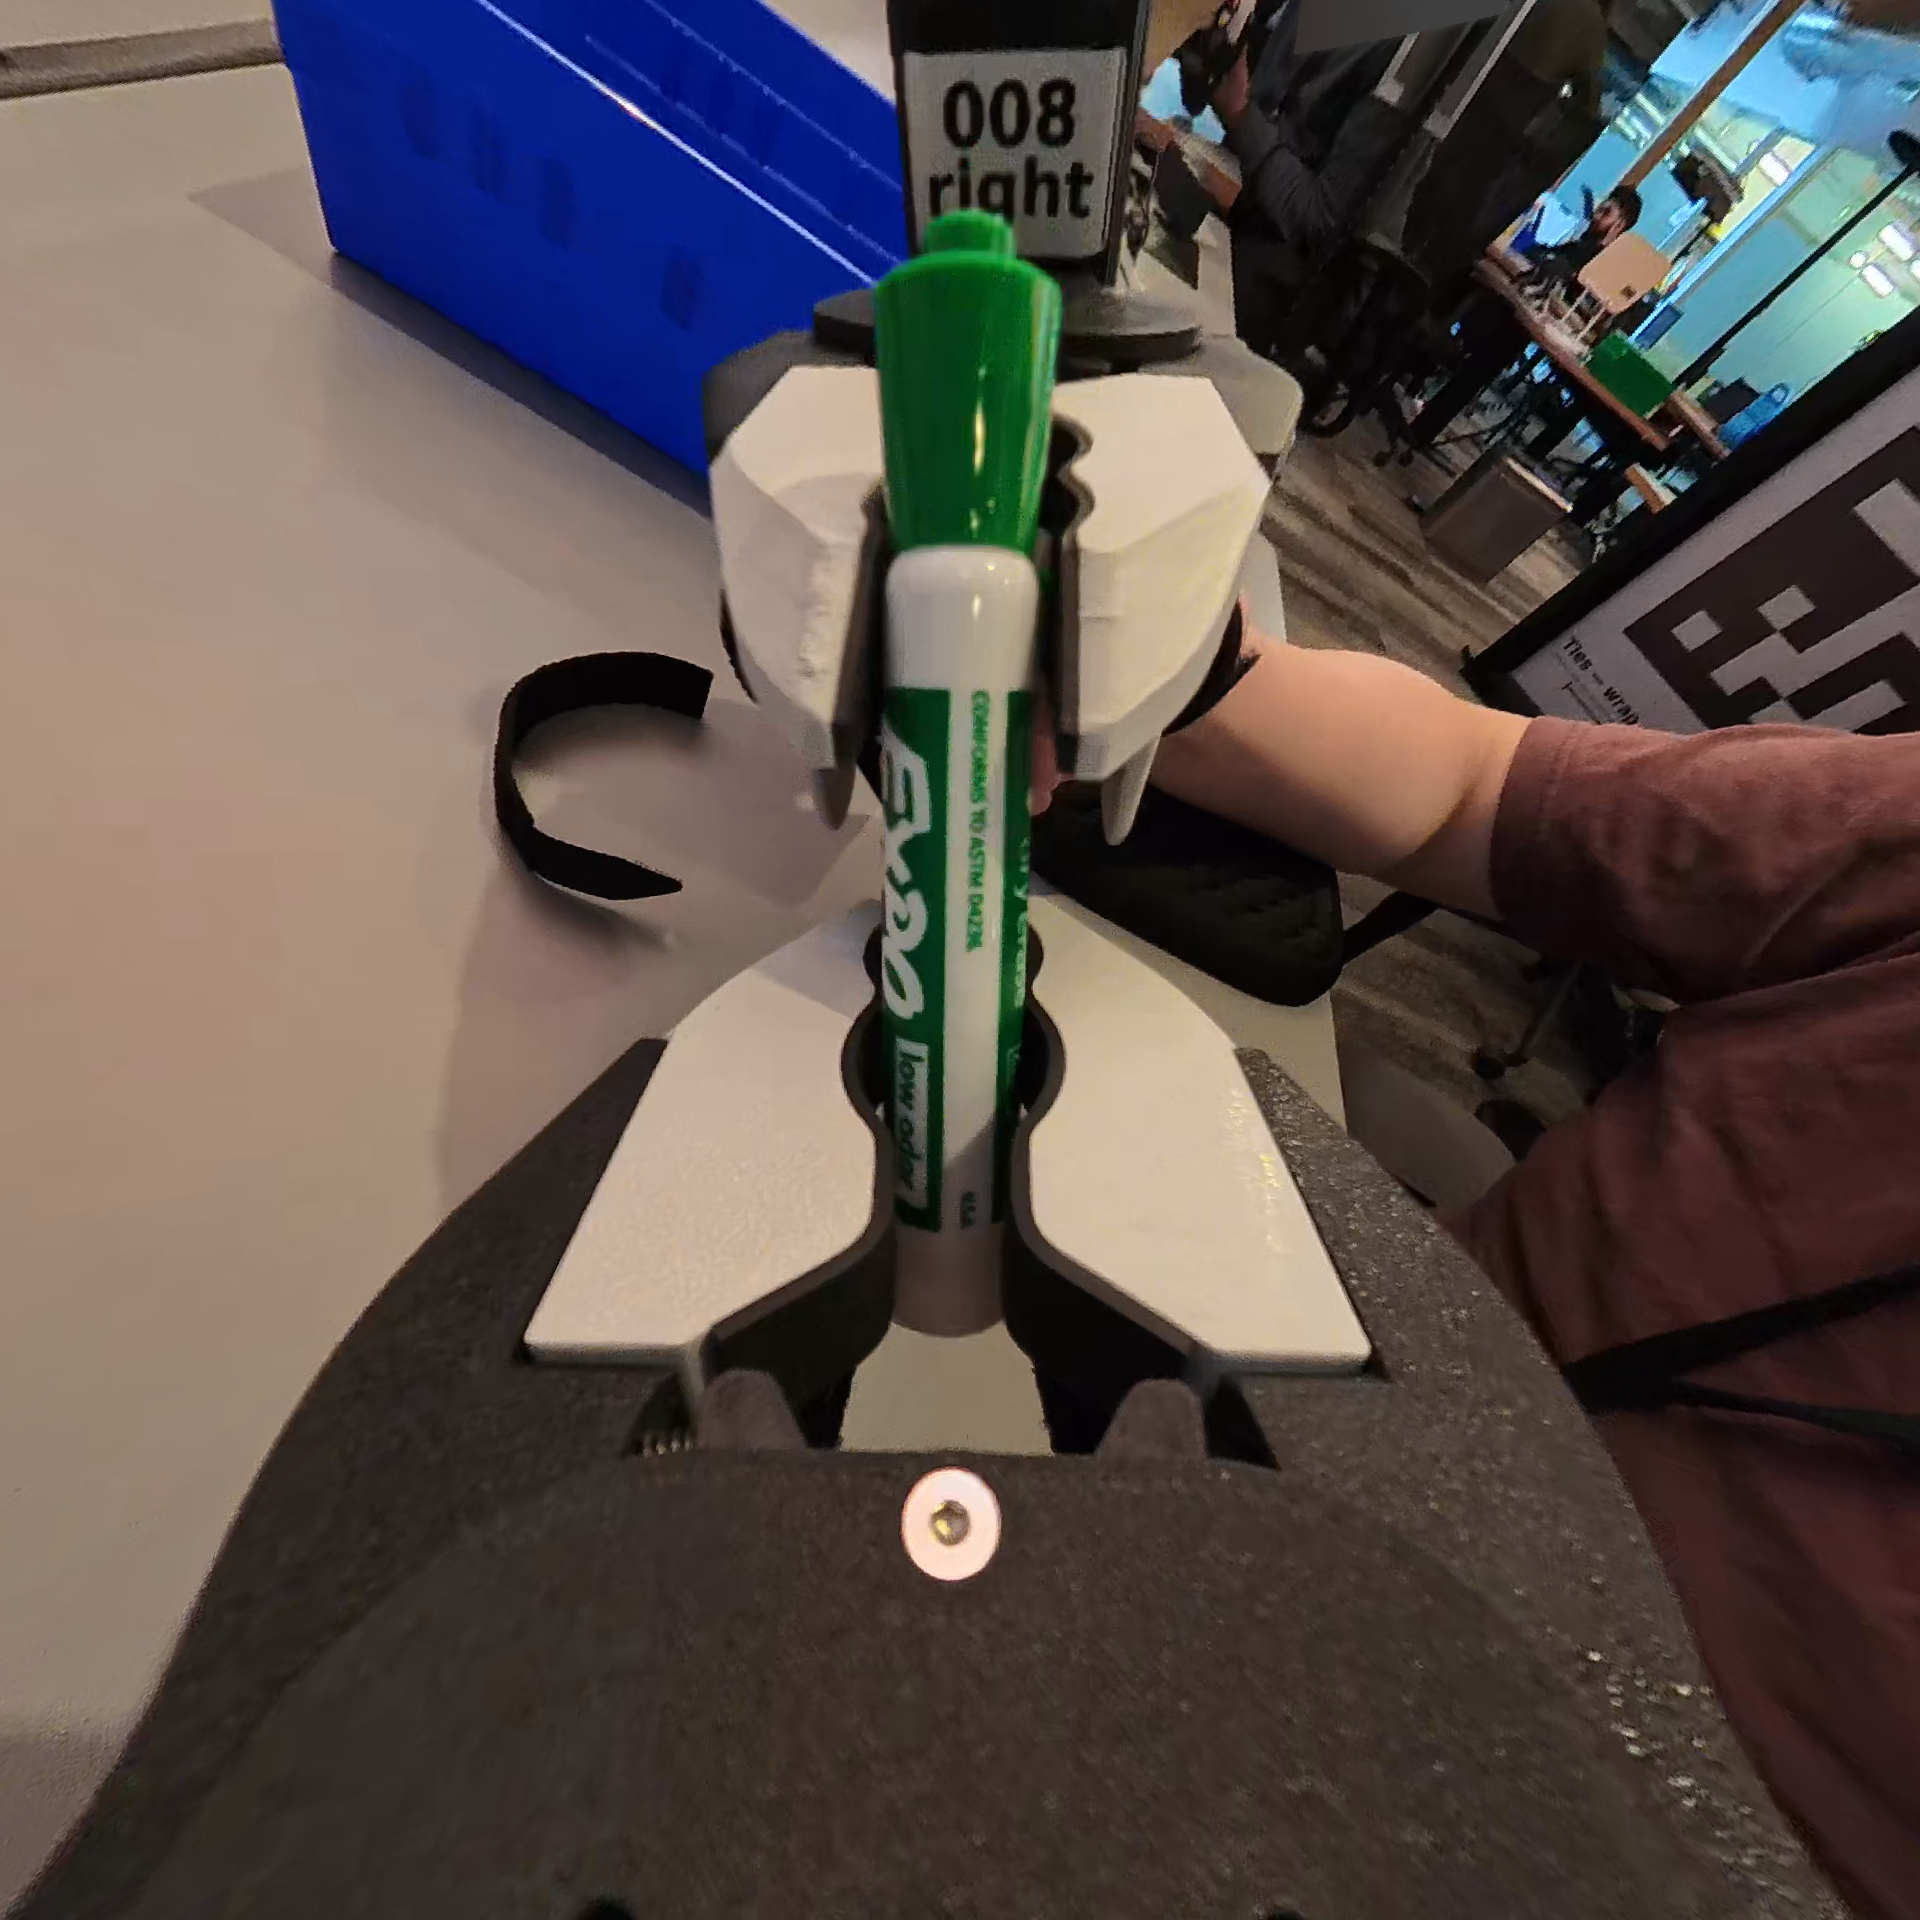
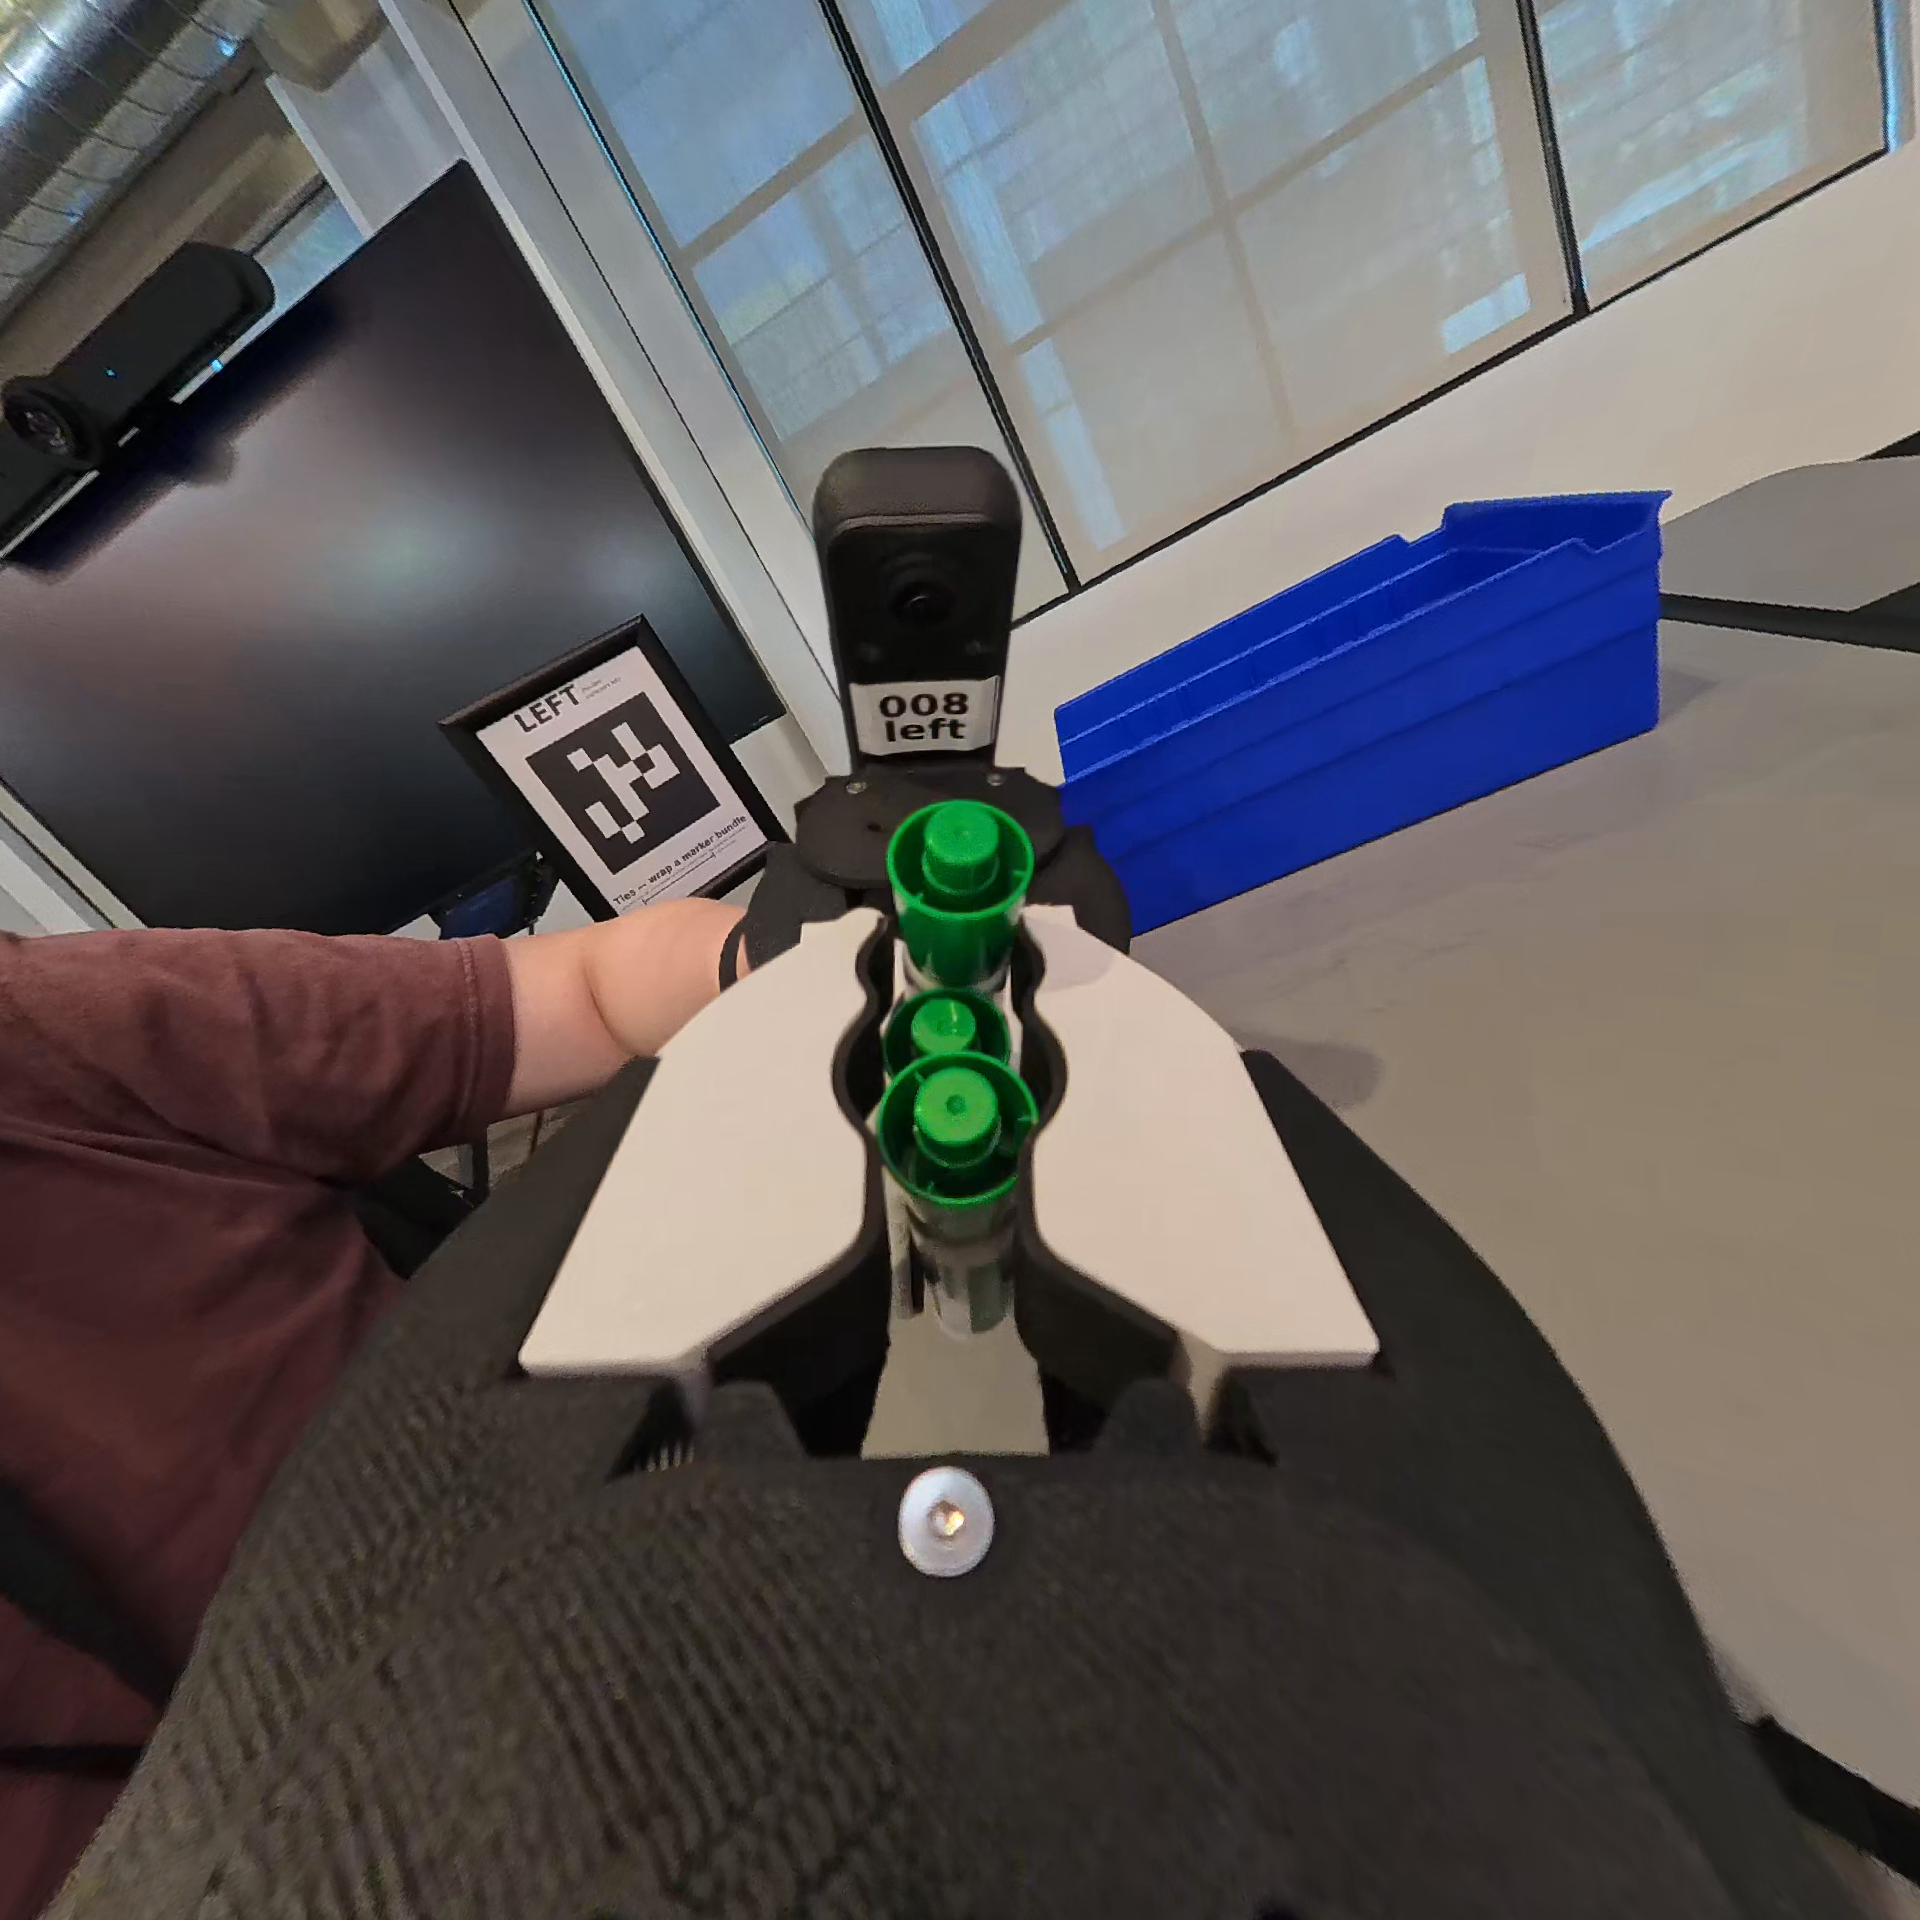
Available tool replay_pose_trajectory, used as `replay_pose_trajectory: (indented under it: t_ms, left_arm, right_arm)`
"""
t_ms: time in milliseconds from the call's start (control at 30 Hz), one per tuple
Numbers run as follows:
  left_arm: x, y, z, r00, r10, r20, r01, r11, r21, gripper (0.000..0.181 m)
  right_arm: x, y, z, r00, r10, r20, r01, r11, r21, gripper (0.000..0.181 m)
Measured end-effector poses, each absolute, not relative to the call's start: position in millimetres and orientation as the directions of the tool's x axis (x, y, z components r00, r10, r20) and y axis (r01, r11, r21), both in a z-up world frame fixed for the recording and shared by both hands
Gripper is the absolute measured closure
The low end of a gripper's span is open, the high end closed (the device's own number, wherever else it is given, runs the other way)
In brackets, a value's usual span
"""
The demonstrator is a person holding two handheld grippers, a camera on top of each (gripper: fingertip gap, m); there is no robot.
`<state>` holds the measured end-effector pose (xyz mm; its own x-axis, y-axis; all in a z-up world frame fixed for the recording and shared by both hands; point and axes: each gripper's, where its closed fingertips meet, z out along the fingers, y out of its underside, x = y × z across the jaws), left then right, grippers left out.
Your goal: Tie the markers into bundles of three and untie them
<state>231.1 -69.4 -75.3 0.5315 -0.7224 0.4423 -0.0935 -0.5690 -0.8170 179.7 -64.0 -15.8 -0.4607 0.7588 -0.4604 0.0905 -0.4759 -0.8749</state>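
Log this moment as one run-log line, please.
markers: three green markers held in air | left gripper: shut on barrels | right gripper: shut near caps | black strap: loose on table, unwrapped

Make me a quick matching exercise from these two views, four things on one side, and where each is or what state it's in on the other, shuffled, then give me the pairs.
1. green markers
2. black strap
3. blue bin
4. left gripper

A. lying loose and curled on the table
C. held at once by both grippers
B. standing empty on the table
D. shut on the marker barrels

Pairs: 1-C, 2-A, 3-B, 4-D
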Motion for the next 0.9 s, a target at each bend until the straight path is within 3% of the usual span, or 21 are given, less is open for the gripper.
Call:
replay_pose_trajectory:
  t_ms: [233, 500, 733, 900]
  left_arm:
    - [233.4, -65.3, -90.0, 0.533, -0.736, 0.418, -0.095, -0.543, -0.835, 0.163]
    - [232.5, -74.9, -107.1, 0.518, -0.806, 0.287, -0.072, -0.376, -0.924, 0.163]
    - [228.2, -90.0, -113.6, 0.558, -0.819, 0.132, -0.191, -0.282, -0.940, 0.163]
    - [230.4, -93.7, -116.0, 0.556, -0.824, 0.108, -0.220, -0.271, -0.937, 0.163]
  right_arm:
    - [176.7, -62.7, -30.2, -0.437, 0.776, -0.455, 0.137, -0.443, -0.886, 0.162]
    - [170.7, -86.5, -50.2, -0.446, 0.847, -0.289, 0.213, -0.213, -0.954, 0.161]
    - [167.0, -114.4, -62.6, -0.472, 0.870, -0.140, 0.253, -0.019, -0.967, 0.162]
    - [164.3, -122.1, -65.7, -0.490, 0.859, -0.147, 0.262, -0.015, -0.965, 0.162]
